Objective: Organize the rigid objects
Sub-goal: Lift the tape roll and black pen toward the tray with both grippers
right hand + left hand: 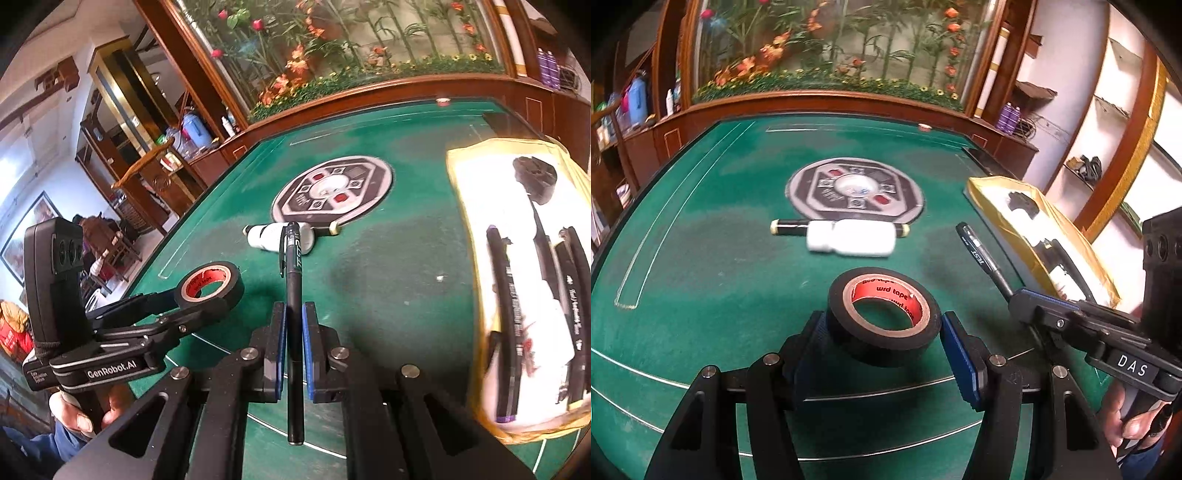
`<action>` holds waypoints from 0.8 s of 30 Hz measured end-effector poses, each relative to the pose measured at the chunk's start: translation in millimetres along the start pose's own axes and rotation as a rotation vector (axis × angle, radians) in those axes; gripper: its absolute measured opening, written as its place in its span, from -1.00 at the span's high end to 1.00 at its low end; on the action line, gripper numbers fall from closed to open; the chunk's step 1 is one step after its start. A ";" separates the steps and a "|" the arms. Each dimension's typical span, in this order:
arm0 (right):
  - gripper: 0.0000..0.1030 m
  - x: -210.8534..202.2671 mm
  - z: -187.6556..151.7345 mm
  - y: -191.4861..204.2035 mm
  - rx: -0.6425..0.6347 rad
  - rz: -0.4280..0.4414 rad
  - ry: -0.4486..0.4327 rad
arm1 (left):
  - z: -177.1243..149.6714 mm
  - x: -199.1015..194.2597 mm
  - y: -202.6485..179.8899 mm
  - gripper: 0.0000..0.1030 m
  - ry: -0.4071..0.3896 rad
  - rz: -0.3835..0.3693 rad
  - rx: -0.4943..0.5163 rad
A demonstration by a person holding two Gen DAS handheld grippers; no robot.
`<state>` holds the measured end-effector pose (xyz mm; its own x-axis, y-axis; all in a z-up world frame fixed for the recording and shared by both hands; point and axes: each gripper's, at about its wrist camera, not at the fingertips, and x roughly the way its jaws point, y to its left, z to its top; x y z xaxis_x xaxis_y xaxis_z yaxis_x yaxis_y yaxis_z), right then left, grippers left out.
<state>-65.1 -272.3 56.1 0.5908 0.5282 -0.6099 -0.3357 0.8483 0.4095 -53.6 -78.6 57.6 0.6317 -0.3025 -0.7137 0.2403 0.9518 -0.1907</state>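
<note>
While both tools hang over the green felt table [701, 258], each one carries something. The left tool [882, 332] has its two blue-padded fingers [960, 354] pressed against the sides of a roll of black tape [884, 315], whose red inner core shows white lettering; the roll sits tilted between the pads, lifted off the felt. Seen from the right wrist camera, that same left tool [207, 299] reaches in from the left with the tape [209, 286] at its tip, and a hand [79, 410] grips its handle below.

The right tool [294, 347] is closed tight on a black pen [294, 295], the pads squeezing the barrel near its middle so that the pen points straight out ahead of the fingers, clip end farthest away. From the left wrist camera the right tool [1021, 302] comes in from the right side, with the pen [982, 258] sticking out beyond it.

Ahead of both tools, a small white bottle [853, 242] lies on its side on the felt, touching a dark stick with pale ends [786, 225] just behind it. Beyond these sits the round control panel [855, 192] in the table's middle. To the right of the right tool stands a yellow-rimmed tray [458, 221] with a white floor, holding several black marker pens [508, 325] lying lengthwise and a dark lump [535, 177] at its far end.
</note>
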 end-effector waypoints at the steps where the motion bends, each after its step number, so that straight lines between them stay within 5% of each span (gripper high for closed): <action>1: 0.85 -2.3 0.2 -2.7 0.006 0.000 -0.005 | 0.7 0.4 -5.2 -0.29 -0.001 0.001 0.011; 24: 0.85 -31.4 -4.8 -36.2 0.085 0.006 -0.063 | 5.3 16.1 -64.0 -0.29 0.030 0.013 0.137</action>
<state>-75.0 -319.5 57.1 0.6349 0.5279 -0.5641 -0.2774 0.8372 0.4712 -54.9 -144.8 61.9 0.6133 -0.2867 -0.7360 0.3320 0.9391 -0.0892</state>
